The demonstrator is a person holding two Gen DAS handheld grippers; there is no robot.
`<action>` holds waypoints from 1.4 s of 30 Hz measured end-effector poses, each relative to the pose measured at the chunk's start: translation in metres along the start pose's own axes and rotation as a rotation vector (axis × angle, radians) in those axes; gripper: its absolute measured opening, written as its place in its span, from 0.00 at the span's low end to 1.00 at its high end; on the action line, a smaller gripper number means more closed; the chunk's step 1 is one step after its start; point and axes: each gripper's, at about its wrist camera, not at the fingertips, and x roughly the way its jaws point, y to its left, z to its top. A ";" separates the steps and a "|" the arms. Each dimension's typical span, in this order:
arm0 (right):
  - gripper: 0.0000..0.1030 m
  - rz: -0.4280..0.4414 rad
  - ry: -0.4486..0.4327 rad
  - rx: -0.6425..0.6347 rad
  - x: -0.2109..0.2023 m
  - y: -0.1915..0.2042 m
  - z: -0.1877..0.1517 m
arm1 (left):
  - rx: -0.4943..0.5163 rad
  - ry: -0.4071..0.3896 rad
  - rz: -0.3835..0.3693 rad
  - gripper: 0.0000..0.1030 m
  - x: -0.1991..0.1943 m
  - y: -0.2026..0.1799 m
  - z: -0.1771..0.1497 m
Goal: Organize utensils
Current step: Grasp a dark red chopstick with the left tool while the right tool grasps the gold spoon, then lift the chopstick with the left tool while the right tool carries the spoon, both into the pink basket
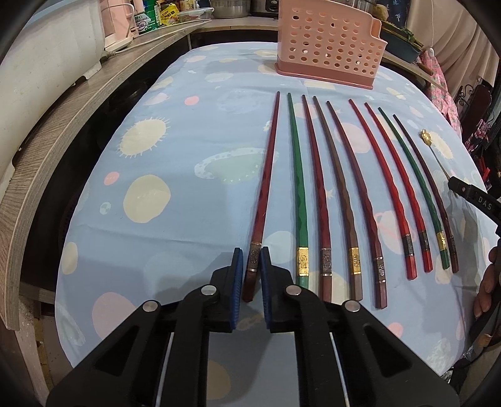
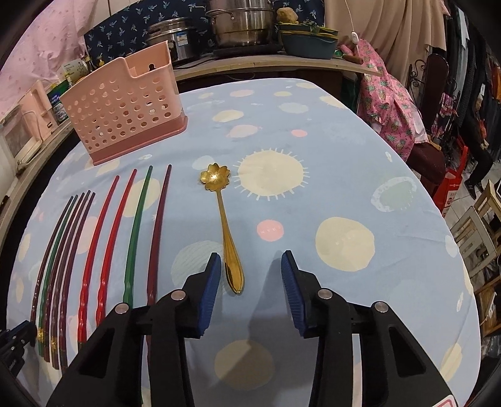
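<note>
Several chopsticks lie side by side on the blue tablecloth, red, green, brown and dark ones. My left gripper has its blue pads on either side of the thick end of the leftmost dark red chopstick and looks shut on it. A gold spoon with a flower-shaped bowl lies right of the chopsticks. My right gripper is open, with the spoon's handle end just inside its left pad. A pink perforated utensil holder stands at the table's far side; it also shows in the right wrist view.
A wooden counter with appliances and bottles runs along the left and back. Pots stand on the back counter. Chairs and clothing are off the table's right side. The tablecloth right of the spoon is bare.
</note>
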 end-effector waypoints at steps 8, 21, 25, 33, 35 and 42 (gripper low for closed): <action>0.14 0.001 -0.009 -0.021 -0.003 0.002 -0.004 | 0.001 -0.001 0.001 0.09 0.000 0.000 0.000; 0.10 0.045 -0.034 0.006 -0.033 0.001 -0.011 | -0.012 -0.019 -0.012 0.07 -0.011 0.002 -0.001; 0.10 0.053 -0.057 0.004 -0.044 0.002 -0.011 | -0.015 -0.045 -0.008 0.07 -0.020 0.004 0.001; 0.09 0.073 -0.102 0.016 -0.065 0.001 -0.006 | -0.028 -0.101 -0.001 0.07 -0.039 0.009 0.014; 0.08 0.080 -0.112 0.022 -0.069 -0.001 -0.003 | -0.027 -0.118 0.006 0.07 -0.043 0.009 0.018; 0.02 0.088 -0.138 0.035 -0.078 -0.005 0.006 | -0.056 -0.162 0.000 0.07 -0.058 0.014 0.034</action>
